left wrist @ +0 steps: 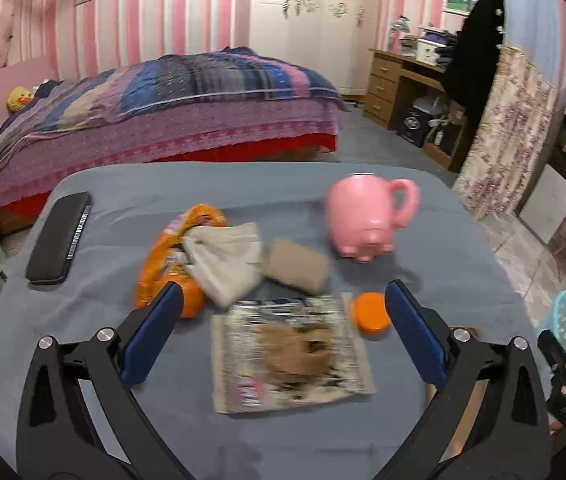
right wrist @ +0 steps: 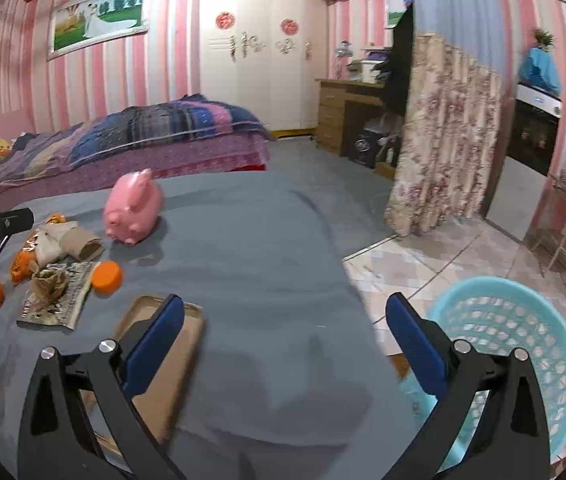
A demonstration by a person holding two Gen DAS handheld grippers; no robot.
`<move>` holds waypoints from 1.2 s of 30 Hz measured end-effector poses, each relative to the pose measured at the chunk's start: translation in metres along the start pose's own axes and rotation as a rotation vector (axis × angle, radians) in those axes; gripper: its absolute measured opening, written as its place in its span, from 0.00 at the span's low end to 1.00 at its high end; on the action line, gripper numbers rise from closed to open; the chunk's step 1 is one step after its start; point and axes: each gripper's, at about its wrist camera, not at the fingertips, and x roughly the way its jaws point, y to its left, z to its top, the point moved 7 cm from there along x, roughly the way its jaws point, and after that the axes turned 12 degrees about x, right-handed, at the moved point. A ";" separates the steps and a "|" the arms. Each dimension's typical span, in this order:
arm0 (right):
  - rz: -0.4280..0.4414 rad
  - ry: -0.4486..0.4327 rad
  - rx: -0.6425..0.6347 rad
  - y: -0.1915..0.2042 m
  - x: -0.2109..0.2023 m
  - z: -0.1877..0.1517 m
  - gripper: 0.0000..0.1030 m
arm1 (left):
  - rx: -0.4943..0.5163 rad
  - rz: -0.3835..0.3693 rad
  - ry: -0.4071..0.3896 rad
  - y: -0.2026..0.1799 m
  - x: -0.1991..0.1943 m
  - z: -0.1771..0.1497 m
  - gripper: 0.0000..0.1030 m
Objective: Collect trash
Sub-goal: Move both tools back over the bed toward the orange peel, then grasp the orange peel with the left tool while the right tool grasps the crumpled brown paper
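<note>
Grey-clothed table [left wrist: 131, 184]: wrappers, both grippers wide apart, blue basket [right wrist: 523, 320] beside.

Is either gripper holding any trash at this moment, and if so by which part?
Nothing is held. The left gripper stands open above the snack wrapper, and the right gripper is open and empty.

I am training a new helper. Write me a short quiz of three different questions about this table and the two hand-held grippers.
1. True or false: the left hand-held gripper holds the silver wrapper.
2. What colour is the basket beside the table?
3. Which stands nearest the orange lid? A) black case B) pig mug C) bed

Key: 1 false, its jaws are open above it; 2 light blue; 3 B.
</note>
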 end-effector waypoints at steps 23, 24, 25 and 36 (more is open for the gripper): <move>0.066 0.082 -0.020 0.100 0.036 -0.024 0.96 | -0.189 0.119 0.272 0.112 0.046 -0.105 0.68; 0.067 0.083 -0.025 0.103 0.036 -0.026 0.96 | -0.191 0.118 0.261 0.115 0.046 -0.106 0.67; 0.069 0.083 -0.034 0.108 0.035 -0.027 0.96 | -0.182 0.125 0.240 0.117 0.044 -0.107 0.64; 0.128 0.122 -0.066 0.149 0.034 -0.043 0.96 | -0.138 0.083 0.206 0.117 0.041 -0.103 0.28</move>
